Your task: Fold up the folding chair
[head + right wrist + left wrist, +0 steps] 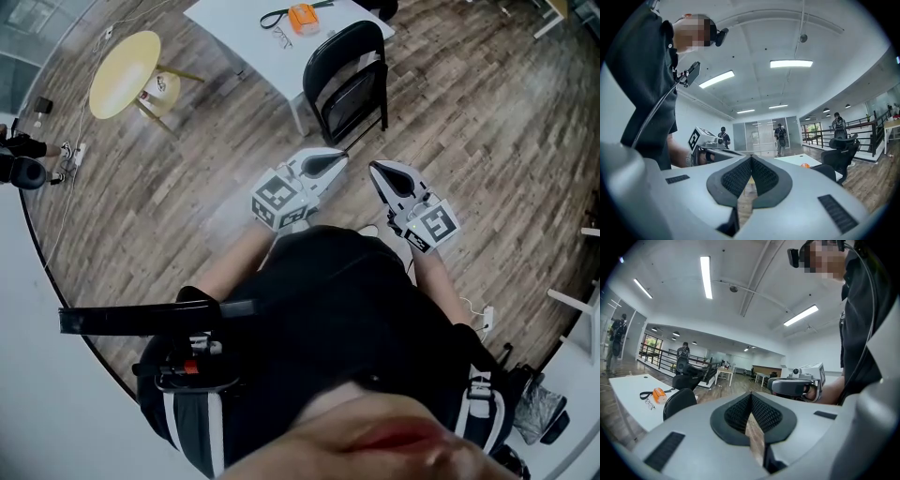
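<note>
The black folding chair [349,80] stands upright on the wood floor against the corner of the white table [234,28]; its seat looks close to its back. Both grippers hang in the air short of it, pointing toward it, touching nothing. My left gripper [340,158] is shut and empty, and so is my right gripper [374,168]. In the left gripper view the shut left gripper [751,395] points past the chair's back [678,402], with the right gripper [790,386] beside it. From the right gripper view the shut right gripper [751,159] shows the chair [826,172] low right.
An orange object [302,17] and a black strap lie on the white table. A round yellow stool [124,73] stands at the left. A black office chair [689,373] and railings are farther back. Several people stand in the distance. Cables lie on the floor at right.
</note>
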Demonstrator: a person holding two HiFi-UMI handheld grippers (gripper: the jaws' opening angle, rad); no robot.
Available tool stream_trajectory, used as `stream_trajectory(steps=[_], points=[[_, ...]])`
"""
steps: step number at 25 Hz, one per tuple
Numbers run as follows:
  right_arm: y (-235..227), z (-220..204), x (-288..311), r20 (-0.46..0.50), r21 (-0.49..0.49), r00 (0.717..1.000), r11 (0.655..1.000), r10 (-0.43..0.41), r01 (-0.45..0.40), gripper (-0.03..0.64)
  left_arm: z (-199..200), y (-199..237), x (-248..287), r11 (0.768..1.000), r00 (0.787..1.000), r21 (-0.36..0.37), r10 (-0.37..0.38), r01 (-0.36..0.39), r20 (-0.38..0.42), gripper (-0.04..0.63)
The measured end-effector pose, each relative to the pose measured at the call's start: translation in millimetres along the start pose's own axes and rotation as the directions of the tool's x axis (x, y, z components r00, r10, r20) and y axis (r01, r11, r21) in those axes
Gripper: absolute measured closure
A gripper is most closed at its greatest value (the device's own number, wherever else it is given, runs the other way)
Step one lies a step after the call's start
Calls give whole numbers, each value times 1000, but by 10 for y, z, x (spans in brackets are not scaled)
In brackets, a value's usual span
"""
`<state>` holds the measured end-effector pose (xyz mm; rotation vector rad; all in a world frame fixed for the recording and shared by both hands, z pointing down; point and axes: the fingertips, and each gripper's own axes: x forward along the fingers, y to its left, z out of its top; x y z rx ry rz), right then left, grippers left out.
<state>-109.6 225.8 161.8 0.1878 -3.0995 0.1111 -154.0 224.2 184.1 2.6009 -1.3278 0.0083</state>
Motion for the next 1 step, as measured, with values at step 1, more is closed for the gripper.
stream_trajectory(steps=[1], points=[[0, -8, -2, -1, -1, 1000, 1000, -1, 1, 609, -5, -8, -1, 1000, 1000, -1, -2, 2, 1, 591]])
